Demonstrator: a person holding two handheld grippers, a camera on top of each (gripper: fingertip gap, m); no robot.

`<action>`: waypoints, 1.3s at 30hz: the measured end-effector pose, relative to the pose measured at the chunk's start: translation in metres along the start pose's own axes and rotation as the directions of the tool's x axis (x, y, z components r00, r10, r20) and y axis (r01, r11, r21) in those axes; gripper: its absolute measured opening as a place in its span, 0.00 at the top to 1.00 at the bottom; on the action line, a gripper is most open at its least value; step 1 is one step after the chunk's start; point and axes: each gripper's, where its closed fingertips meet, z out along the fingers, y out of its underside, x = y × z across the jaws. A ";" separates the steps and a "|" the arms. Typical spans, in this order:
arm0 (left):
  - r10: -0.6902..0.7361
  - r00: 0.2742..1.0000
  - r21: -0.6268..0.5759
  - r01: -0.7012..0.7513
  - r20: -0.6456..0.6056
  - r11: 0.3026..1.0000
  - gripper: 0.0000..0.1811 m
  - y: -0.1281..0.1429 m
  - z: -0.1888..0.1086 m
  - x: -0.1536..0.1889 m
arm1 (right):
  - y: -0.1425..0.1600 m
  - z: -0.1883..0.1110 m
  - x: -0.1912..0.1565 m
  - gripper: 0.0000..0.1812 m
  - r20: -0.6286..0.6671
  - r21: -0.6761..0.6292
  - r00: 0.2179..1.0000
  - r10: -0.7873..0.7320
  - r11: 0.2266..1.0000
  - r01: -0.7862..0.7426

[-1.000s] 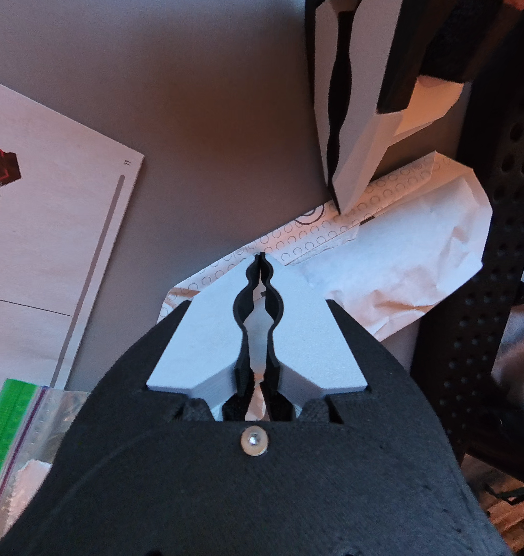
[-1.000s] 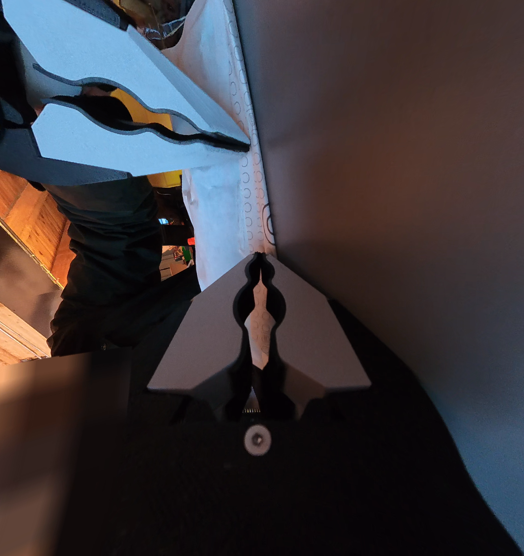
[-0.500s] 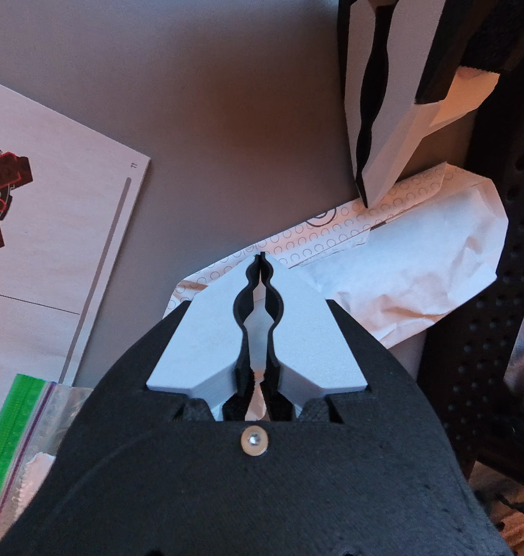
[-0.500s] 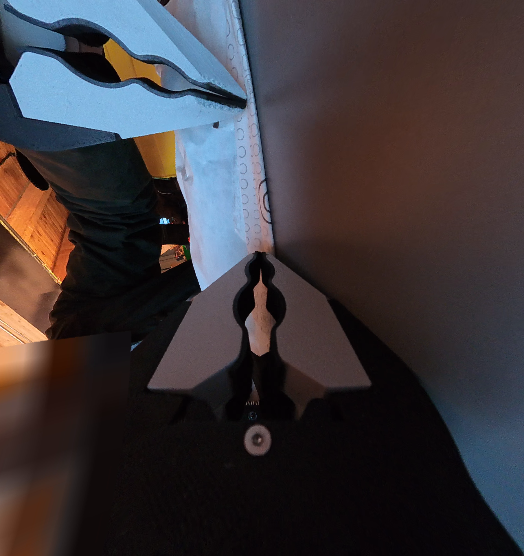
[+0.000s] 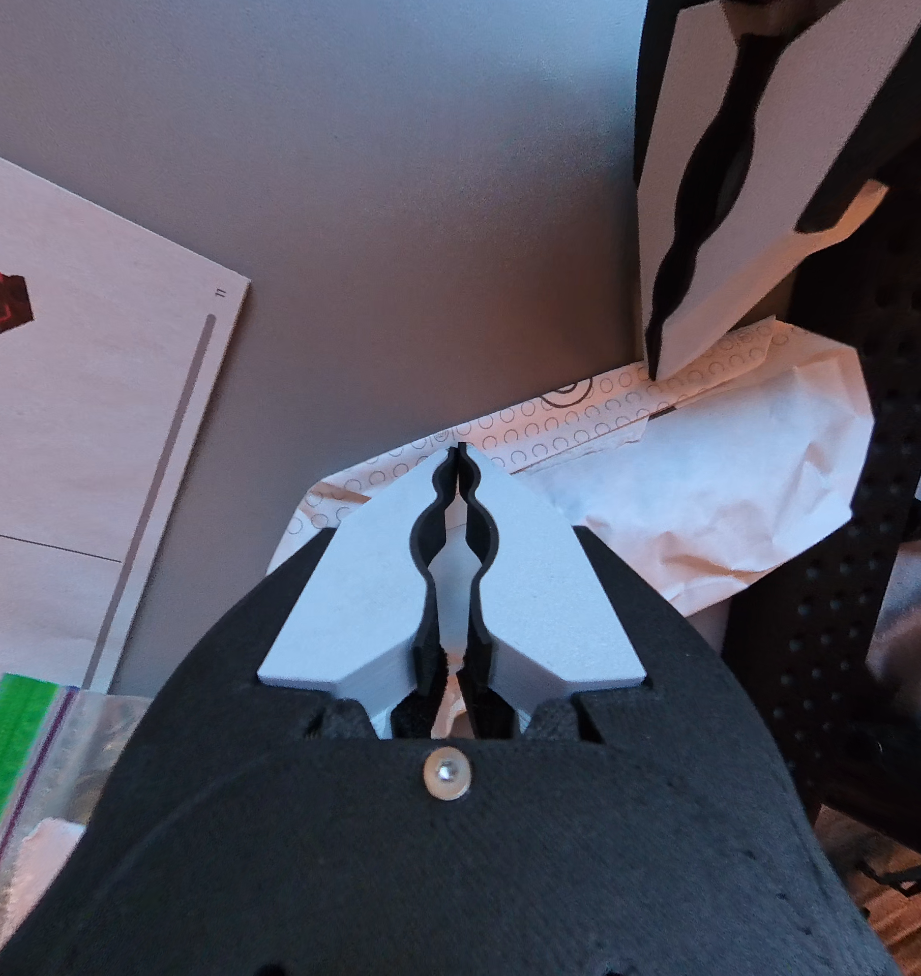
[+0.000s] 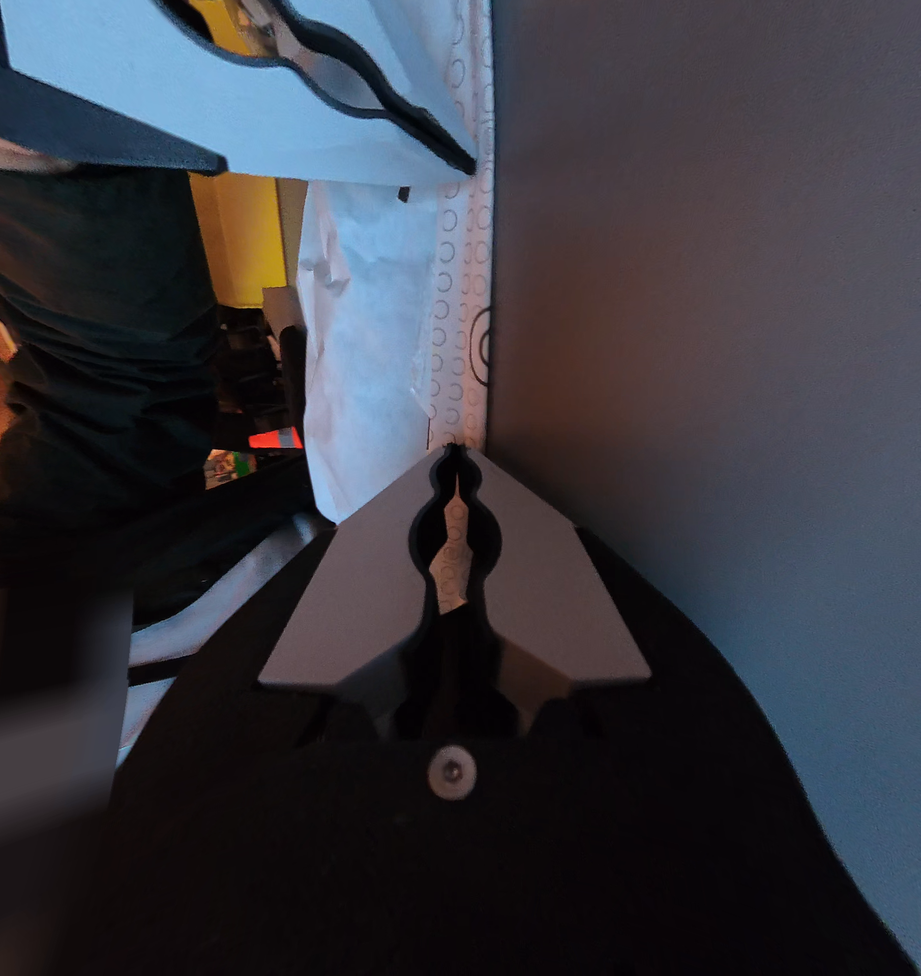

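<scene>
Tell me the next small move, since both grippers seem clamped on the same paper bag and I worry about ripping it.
Probably ease the two apart slowly along the printed strip. The left gripper and the right gripper are both shut on the top edge of the white paper bag, at opposite ends, above the grey table. The paper between them is already creased, so a sharp pull could tear it unevenly.

Crinkled matt paper bag (image 5: 712, 507); smooth matt grey tabletop (image 5: 394, 211); glossy plastic zip pouch (image 5: 30, 766).

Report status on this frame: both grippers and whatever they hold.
Left gripper shut on paper bag strip. Right gripper shut on same strip, further along. Booklet and zip bag lie apart, left.
</scene>
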 end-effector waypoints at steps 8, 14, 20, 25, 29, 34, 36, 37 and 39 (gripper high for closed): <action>0.026 0.993 -0.005 -0.025 0.113 1.000 1.00 -0.004 -0.004 -0.016 | -0.012 0.005 0.001 1.00 -0.142 -0.023 0.983 -0.118 0.993 0.116; -0.016 0.998 0.084 0.011 0.056 0.996 1.00 -0.021 -0.005 0.011 | -0.022 0.002 0.009 0.99 -0.231 0.006 0.958 -0.169 0.984 0.176; -0.002 1.000 0.007 0.002 0.025 1.000 1.00 -0.012 0.013 0.036 | -0.018 0.009 0.003 1.00 -0.151 0.042 0.976 -0.157 0.985 0.165; -0.017 1.000 0.045 0.016 0.008 0.999 1.00 -0.008 0.008 0.036 | -0.019 0.008 -0.015 1.00 -0.015 0.146 0.986 -0.164 0.976 0.164; -0.018 1.000 0.046 0.017 0.008 0.999 1.00 -0.003 0.008 0.034 | -0.020 -0.004 -0.036 0.93 0.068 0.290 0.978 -0.198 0.942 0.171; -0.018 1.000 0.035 0.018 0.006 0.999 1.00 -0.004 0.009 0.033 | 0.001 0.018 -0.020 0.78 -0.237 0.204 0.923 -0.302 0.914 0.352; -0.023 1.000 0.033 0.023 0.002 0.999 1.00 -0.004 0.009 0.033 | -0.001 0.020 -0.015 0.87 -0.315 0.189 0.895 -0.317 0.903 0.386; -0.026 1.000 0.035 0.025 0.006 0.999 1.00 -0.004 0.009 0.032 | -0.003 0.019 -0.014 0.92 -0.342 0.187 0.878 -0.334 0.892 0.412; -0.021 1.000 0.066 0.019 0.023 0.998 1.00 -0.006 0.006 0.030 | -0.006 0.012 -0.010 0.98 -0.415 0.166 0.833 -0.366 0.870 0.465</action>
